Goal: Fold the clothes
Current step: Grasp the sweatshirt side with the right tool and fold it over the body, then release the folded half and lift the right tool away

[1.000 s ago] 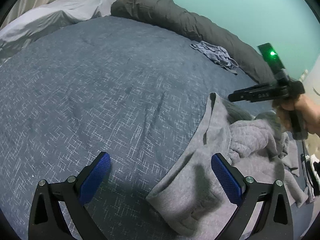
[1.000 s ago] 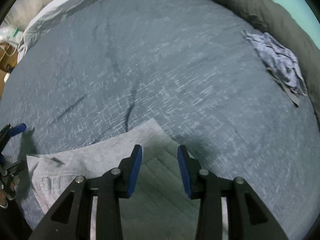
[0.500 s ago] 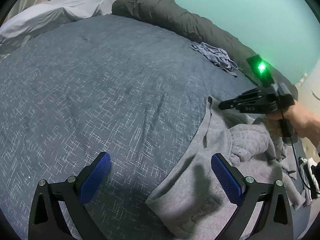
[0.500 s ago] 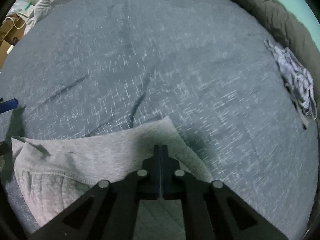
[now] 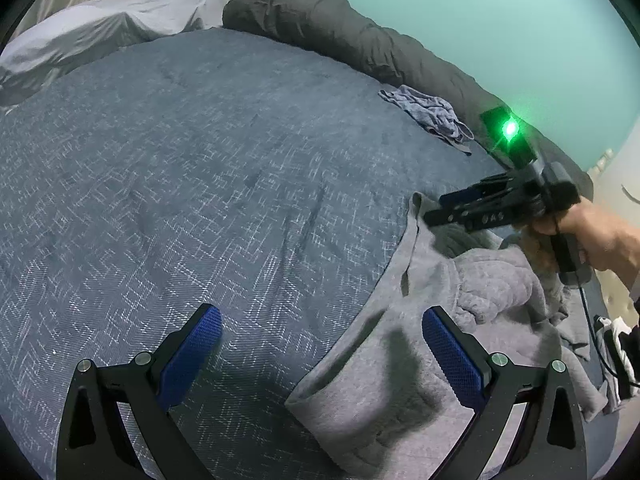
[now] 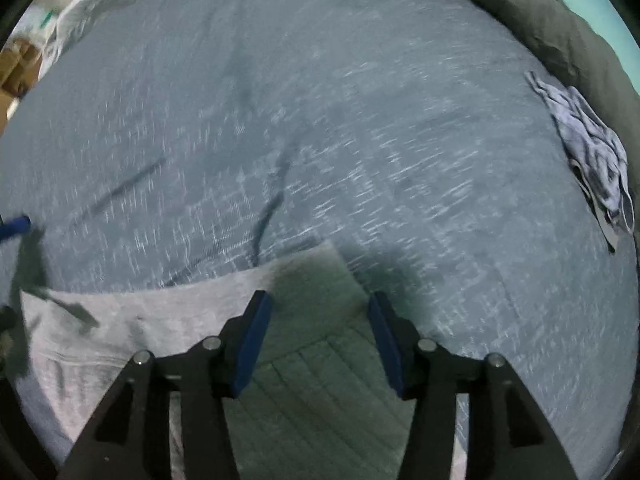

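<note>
Grey sweatshirt (image 5: pixel 404 384) lay bunched at the bed's (image 5: pixel 200 168) right edge, its hem under the left gripper's (image 5: pixel 320 350) right finger. Both grippers were wide open and empty, the right gripper (image 6: pixel 318 334) hovering just over the sweatshirt's far corner.

Dim room, fisheye-warped edges; right wrist view smeared by motion blur.

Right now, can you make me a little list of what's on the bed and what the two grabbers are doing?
place: bed with a blue-grey cover
main garment: grey sweatshirt, rumpled, near the bed's edge
other garment: small blue-grey cloth, crumpled, beside the dark duvet
left gripper: open, holding nothing, one finger over the sweatshirt
right gripper: open, holding nothing, above the sweatshirt's corner
hand: holds the right gripper's handle
folding: not done, sweatshirt bunched up
</note>
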`<action>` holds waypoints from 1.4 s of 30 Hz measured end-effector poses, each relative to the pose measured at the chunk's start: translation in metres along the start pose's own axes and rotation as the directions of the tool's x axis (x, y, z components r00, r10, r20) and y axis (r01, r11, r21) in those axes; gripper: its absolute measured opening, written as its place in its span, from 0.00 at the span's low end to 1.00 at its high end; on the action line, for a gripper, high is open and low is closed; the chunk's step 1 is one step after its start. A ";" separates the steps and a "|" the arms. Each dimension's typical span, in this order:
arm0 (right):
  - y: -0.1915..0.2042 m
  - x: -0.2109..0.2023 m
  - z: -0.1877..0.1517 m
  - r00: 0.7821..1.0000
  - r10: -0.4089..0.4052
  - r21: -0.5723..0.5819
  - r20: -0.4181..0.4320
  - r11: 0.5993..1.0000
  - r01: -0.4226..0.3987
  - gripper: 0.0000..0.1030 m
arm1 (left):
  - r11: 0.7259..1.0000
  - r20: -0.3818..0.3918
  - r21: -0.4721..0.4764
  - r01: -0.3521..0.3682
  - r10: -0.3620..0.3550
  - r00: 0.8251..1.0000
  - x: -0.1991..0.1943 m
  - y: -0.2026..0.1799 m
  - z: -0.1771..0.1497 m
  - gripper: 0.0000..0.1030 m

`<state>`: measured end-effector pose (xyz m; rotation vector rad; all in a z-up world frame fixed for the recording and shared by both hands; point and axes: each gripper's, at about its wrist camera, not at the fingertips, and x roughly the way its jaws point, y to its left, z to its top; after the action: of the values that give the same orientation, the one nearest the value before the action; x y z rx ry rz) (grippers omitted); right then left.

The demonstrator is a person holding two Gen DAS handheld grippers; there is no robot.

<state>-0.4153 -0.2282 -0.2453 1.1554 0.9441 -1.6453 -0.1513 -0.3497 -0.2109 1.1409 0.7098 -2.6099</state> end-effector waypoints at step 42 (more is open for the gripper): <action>-0.016 -0.044 0.086 0.905 -0.330 0.093 0.267 0.944 0.317 0.30 | 1.000 -0.010 -0.008 -0.009 0.009 1.000 0.005 0.005 0.000 1.00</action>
<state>-0.4471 -0.2924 -0.1783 0.7933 0.9527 -2.0461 -0.1526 -0.3541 -0.2169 1.1526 0.7143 -2.5939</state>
